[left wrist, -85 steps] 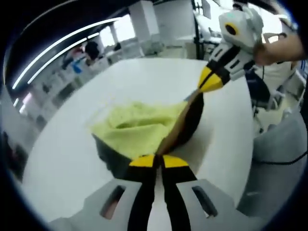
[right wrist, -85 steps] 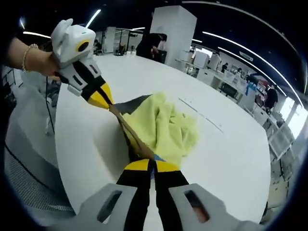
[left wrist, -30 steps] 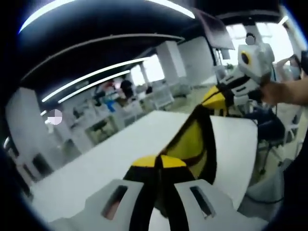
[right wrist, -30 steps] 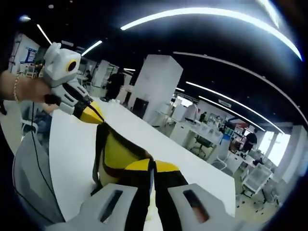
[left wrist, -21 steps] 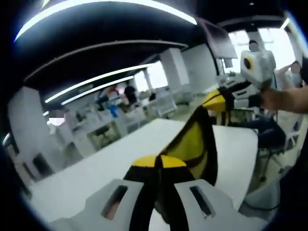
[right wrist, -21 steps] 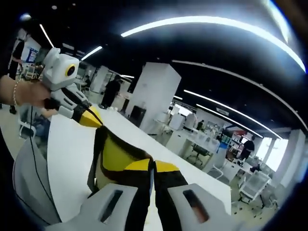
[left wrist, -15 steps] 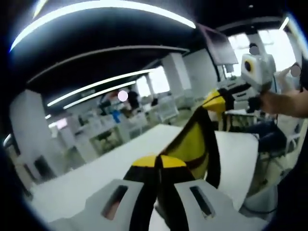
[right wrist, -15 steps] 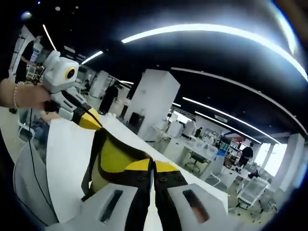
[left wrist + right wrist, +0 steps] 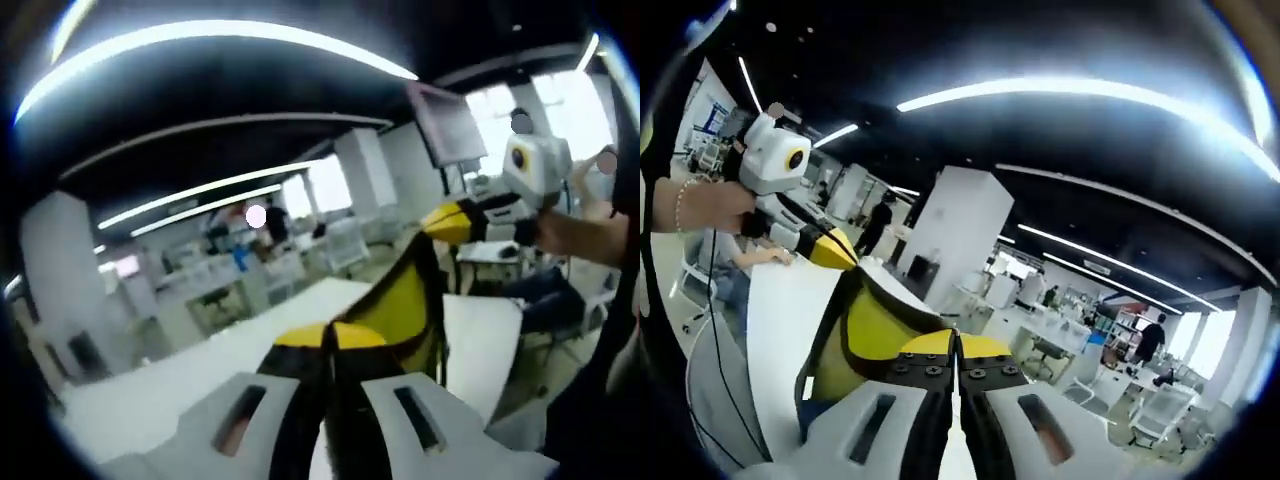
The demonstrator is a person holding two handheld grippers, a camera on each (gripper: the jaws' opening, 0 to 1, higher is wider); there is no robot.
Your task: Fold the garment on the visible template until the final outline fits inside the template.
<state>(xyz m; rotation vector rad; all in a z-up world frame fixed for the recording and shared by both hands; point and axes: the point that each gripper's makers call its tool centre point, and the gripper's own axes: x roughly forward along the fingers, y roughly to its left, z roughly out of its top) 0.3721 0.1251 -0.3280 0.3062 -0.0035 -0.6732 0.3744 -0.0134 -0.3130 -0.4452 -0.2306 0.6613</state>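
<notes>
The garment [image 9: 400, 305], yellow with dark edging, hangs stretched in the air between both grippers above the white table [image 9: 150, 400]. In the left gripper view my left gripper [image 9: 328, 336] is shut on one end of it, and my right gripper [image 9: 448, 224] pinches the other end at the upper right. In the right gripper view the same garment [image 9: 865, 335] runs from my right gripper [image 9: 955, 346], shut on it, up to my left gripper [image 9: 832, 252] at the left. Below it lies the table [image 9: 775, 310]. No template outline can be made out on the table.
A person's hand with a bracelet [image 9: 700, 205] holds the left gripper. A large white pillar [image 9: 955, 240] and desks with chairs [image 9: 1040, 330] stand beyond the table. People stand in the background [image 9: 880, 215]. Long ceiling lights run overhead.
Since 2.8 s ago the garment has left the table and hangs taut between both grippers. Over the last second both views have tilted further up, showing more ceiling and less table.
</notes>
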